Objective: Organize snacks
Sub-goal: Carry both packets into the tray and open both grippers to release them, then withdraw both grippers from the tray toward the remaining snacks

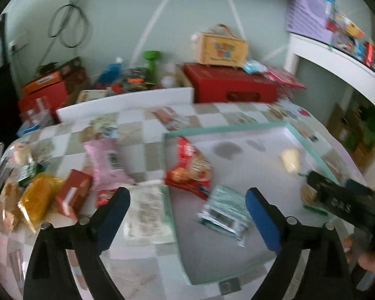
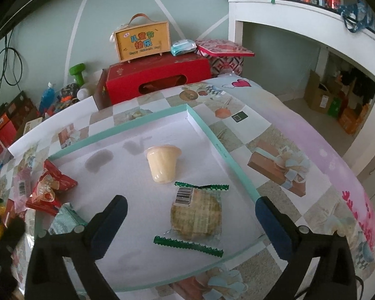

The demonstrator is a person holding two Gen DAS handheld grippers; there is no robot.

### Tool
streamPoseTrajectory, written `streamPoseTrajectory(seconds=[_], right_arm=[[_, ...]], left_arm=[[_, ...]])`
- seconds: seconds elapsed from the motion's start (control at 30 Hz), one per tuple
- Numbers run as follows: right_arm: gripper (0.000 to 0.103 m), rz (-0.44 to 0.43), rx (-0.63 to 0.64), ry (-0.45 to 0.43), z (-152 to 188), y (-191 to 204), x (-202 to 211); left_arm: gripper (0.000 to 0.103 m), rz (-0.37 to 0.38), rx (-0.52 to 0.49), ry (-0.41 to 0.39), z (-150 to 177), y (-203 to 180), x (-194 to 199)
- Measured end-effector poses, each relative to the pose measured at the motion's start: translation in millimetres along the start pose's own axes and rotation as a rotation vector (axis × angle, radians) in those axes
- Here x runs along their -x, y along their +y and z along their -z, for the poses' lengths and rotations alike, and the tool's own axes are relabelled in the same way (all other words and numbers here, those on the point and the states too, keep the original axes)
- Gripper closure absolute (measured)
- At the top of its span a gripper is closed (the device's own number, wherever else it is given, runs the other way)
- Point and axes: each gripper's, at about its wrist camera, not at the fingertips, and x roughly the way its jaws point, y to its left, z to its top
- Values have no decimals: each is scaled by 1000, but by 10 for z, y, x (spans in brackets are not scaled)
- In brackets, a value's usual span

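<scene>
Covering the table, a checkered cloth (image 2: 275, 135) — pale green wall (image 2: 37, 37) behind; both grippers' jaws wide, empty.

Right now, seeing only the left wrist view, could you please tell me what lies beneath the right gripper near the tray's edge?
Observer: A round cake in a clear wrapper with green zigzag ends lies flat in the tray.
Operator: Is the right gripper holding it?
Observer: No, the right gripper is open, both jaws standing clear of the wrapper.
Operator: And the pale cup?
Observer: The jelly cup sits just beyond the cake, nearer the tray's middle.
</scene>
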Motion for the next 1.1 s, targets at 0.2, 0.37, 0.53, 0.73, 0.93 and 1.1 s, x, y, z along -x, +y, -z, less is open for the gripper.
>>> streamPoseTrajectory(seconds=[0.2, 0.37, 0.53, 0.73, 0.93, 1.1], right_arm=[[0, 1, 48, -4, 19, 92, -13], [0, 5, 71, -21, 24, 146, 1], [0, 11, 74, -27, 20, 165, 5], [0, -13, 82, -45, 1, 281, 71], [0, -181, 85, -94, -7, 652, 274], [0, -327, 145, -100, 93, 1099, 393]], left_arm=[[0, -72, 48, -29, 20, 250, -21], [0, -97, 66, -41, 34, 346, -28], [0, -114, 68, -48, 37, 376, -22], [0, -122, 89, -48, 48, 486, 12], [0, -167, 155, -67, 40, 819, 139], [0, -235, 252, -90, 75, 1290, 289]])
